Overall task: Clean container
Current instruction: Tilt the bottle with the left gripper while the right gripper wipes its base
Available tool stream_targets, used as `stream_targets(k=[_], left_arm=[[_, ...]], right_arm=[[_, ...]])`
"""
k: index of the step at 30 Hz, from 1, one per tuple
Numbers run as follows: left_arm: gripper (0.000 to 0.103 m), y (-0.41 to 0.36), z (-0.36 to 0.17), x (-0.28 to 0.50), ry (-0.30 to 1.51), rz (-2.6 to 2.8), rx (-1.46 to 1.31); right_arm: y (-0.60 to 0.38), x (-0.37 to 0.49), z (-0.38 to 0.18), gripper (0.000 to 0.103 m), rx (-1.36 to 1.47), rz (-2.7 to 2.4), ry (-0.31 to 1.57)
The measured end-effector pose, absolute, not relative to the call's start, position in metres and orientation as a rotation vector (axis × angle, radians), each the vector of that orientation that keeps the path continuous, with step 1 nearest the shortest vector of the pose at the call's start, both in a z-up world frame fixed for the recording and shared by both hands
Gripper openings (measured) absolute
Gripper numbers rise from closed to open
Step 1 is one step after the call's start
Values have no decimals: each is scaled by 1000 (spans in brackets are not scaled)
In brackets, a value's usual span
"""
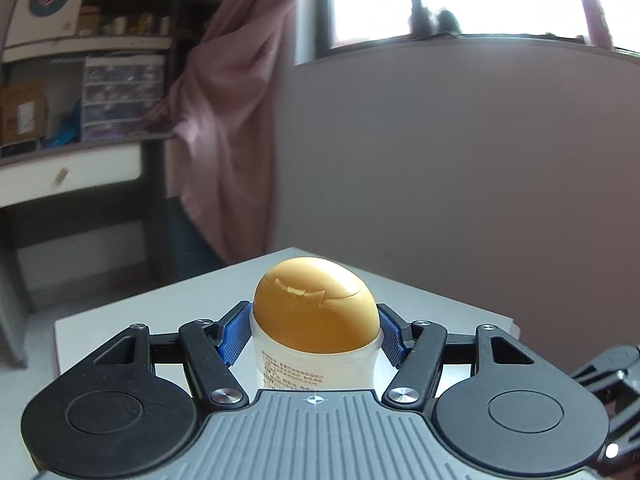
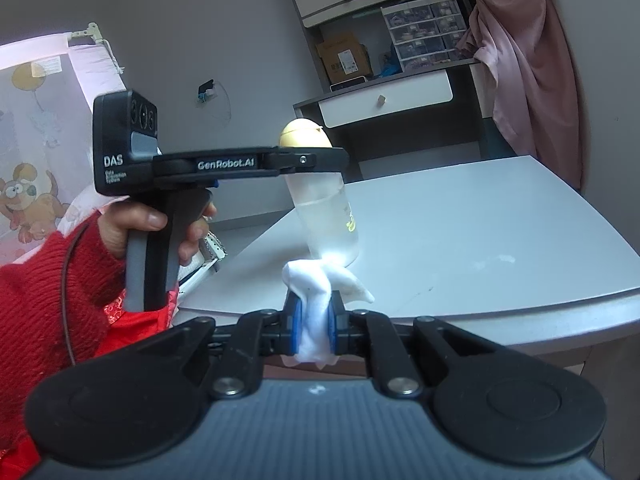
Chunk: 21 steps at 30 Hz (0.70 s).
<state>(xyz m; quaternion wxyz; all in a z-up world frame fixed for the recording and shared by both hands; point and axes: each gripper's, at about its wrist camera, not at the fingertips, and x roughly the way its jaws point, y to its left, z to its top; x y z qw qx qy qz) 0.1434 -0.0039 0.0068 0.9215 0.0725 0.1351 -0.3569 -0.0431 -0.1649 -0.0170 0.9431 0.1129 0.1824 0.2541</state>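
Right up close in the left wrist view, our left gripper (image 1: 316, 336) has its blue pads (image 1: 232, 338) squeezed onto the neck of the bottle (image 1: 316, 360), just under the yellow egg-shaped cap (image 1: 316, 308). We're gripping it high, so we figure the idea is to hold it steady and leave the clear body free for wiping. Past it we can see the far corner of the white tabletop (image 1: 460, 312), then a pink curtain (image 1: 224, 120).

From the right wrist view, our right gripper (image 2: 314, 320) is clamped narrow on a folded white cloth (image 2: 316, 292), with a good bit of it poking out front so fabric meets the plastic, not the fingers. The cloth tip sits right at the bottle's base, touching as far as we can tell. Bottle's upright near the tabletop's left edge, though we can't tell if its bottom actually rests on it.
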Motion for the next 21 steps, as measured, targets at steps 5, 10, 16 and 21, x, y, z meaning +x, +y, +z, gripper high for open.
stream_targets(k=[5,10,16,21], left_arm=[[65,-13,22,131,321,-622,153],[65,-25,38,123,367,-501,155],[65,-42,59,121,437,-324,142],[65,-51,73,121,471,-220,117]], right_arm=[[-168,-43,-16,12,235,527,360],[-170,-45,-17,12,240,531,352],[-172,-47,-14,12,230,528,329],[-177,-48,-14,12,234,520,328]])
